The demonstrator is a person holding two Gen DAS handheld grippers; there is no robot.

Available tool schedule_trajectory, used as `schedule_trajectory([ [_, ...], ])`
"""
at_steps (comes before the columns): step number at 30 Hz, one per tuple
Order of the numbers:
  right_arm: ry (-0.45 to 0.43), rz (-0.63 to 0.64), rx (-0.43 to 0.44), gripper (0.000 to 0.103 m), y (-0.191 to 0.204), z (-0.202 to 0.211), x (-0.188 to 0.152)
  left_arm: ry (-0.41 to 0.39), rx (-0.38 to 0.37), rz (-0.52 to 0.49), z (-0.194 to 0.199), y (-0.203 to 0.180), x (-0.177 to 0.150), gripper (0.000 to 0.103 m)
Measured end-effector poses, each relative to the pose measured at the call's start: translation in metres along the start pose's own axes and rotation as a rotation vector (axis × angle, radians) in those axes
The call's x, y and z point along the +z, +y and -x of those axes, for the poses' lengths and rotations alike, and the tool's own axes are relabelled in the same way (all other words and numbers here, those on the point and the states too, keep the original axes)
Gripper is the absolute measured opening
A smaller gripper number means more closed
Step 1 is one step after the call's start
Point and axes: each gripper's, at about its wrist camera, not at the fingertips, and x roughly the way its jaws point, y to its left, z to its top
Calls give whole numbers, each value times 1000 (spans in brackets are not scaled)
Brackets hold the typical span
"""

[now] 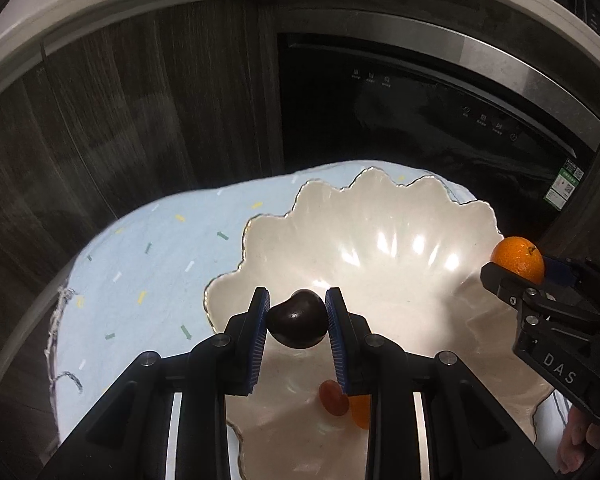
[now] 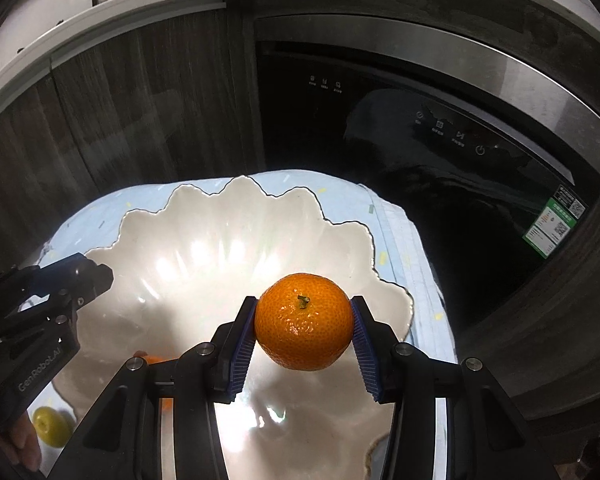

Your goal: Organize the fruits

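I am holding a dark fruit in my left gripper, jaws nearly closed on it, and an orange in my right gripper, jaws partly open around it, both over the white bowl. I am advising lowering each near the bottom before releasing, clear of the small fruits lying at the near side.
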Motion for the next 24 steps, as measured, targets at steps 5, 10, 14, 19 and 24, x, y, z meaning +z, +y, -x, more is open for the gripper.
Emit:
schedule_trajectory([
  [5, 44, -4, 7, 47, 3, -15, 0, 26, 1, 6, -8, 2, -1, 29],
  [10, 75, 0, 10, 47, 5, -22, -3, 26, -5, -6, -9, -3, -4, 37],
  [14, 88, 3, 20, 47, 5, -23, -3, 10, -2, 5, -6, -3, -4, 53],
  [19, 90, 17, -7, 59, 5, -21, -2, -14, 35, 9, 2, -1, -3, 74],
  [24, 33, 0, -29, 77, 3, -9, 2, -28, 51, 22, 10, 4, -1, 87],
])
